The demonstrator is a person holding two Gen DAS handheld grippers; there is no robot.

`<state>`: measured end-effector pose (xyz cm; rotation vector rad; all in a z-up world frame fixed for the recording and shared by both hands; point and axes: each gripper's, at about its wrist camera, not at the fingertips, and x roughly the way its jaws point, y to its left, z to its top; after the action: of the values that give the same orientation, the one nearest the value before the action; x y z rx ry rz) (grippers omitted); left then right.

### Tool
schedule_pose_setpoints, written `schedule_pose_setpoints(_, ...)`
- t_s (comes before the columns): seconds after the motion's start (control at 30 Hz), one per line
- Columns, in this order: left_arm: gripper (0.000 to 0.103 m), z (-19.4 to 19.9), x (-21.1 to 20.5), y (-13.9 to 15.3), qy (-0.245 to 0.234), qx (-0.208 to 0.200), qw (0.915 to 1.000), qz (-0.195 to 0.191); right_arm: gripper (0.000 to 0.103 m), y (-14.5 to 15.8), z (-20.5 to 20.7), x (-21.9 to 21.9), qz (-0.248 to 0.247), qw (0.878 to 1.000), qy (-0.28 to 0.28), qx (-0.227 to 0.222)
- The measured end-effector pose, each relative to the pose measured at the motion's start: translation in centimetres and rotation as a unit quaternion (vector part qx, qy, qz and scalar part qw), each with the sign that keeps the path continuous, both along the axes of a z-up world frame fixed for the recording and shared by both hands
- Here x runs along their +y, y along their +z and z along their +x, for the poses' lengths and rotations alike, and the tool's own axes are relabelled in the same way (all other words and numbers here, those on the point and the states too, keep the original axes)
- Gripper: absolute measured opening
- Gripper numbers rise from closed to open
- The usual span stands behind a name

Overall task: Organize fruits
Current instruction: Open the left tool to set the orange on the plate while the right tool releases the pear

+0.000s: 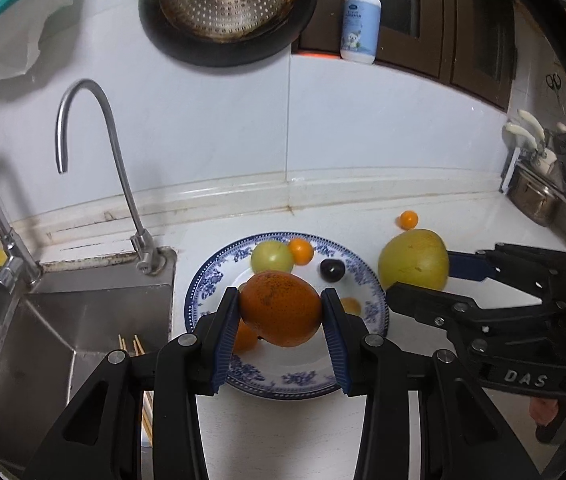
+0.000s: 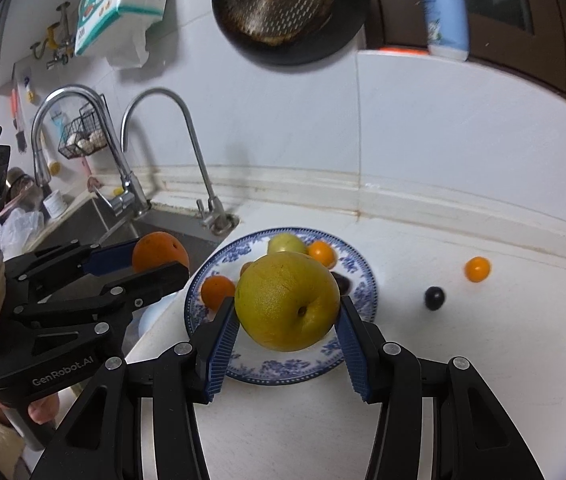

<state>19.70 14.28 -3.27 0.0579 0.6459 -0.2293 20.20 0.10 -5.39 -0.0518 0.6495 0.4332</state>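
I judge the sorting well along but not finished. The blue-patterned plate (image 1: 203, 292) on the white worktop (image 1: 463, 216) already carries a green fruit (image 1: 271, 256) at its far side, a small orange fruit (image 1: 300, 251) touching it on the right, a dark plum (image 1: 331, 270) further right, another orange fruit (image 1: 245, 338) at the near left, partly hidden behind my left jaws, and a yellowish bit I cannot make out behind the right pad. Still off the plate are a small orange fruit on the worktop (image 2: 477, 269) far to the right and a dark plum on the worktop (image 2: 434, 298) nearer the plate, both well apart from it. My left gripper (image 1: 281, 314) has its jaws spread only as wide as the large orange (image 1: 281, 308) they pinch, a blue ribbed pad pressed on either side, and the fruit hangs above the near middle of the plate, not resting on it as far as I can tell. My right gripper (image 2: 289, 316) has its jaws set wider, clamped on the big yellow-green pomelo (image 2: 287, 300), pads touching both flanks; from the right wrist view it sits over the plate, while the left wrist view shows it beside the plate's right rim, so I judge it raised near that edge. Both held fruits are yet to be set down, and the two strays are still to collect. To the left lies the sink (image 1: 63, 320) with its tap (image 1: 95, 160).
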Motion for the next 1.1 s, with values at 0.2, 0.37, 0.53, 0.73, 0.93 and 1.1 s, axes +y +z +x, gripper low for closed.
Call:
schedule_pose_setpoints(0.2, 0.04, 1.2, 0.4, -1.7, -0.022, 0.013, 0.9996, 0.009, 0.05, -1.7, 2.5, 1.4, -0.007, 1.0, 0.011, 0.024)
schedule_pose_setpoints(0.37, 0.04, 2.6, 0.6, -3.4, -0.02, 0.041, 0.9989, 0.01, 0.05, -3.0, 4.5, 2.1, -0.014, 0.999, 0.015, 0.04)
schedule_pose_setpoints(0.53, 0.04, 3.6, 0.6, -4.8, -0.022, 0.065, 0.9976, 0.008, 0.05, -4.3, 6.3, 2.5, -0.021, 0.998, 0.018, 0.06)
schedule_pose_setpoints(0.73, 0.04, 4.0, 0.4, -5.6, -0.024, 0.076, 0.9968, 0.01, 0.05, -5.7, 7.9, 2.8, -0.025, 0.996, 0.016, 0.083)
schedule_pose_setpoints(0.93, 0.04, 4.3, 0.1, -5.8, -0.026, 0.079, 0.9965, 0.011, 0.051, -6.0, 8.4, 2.4, -0.016, 0.996, 0.014, 0.091)
schedule_pose_setpoints(1.1, 0.04, 4.7, -0.3, -5.5, -0.027, 0.077, 0.9966, 0.011, 0.063, -4.4, 7.8, 1.6, -0.004, 0.998, 0.002, 0.065)
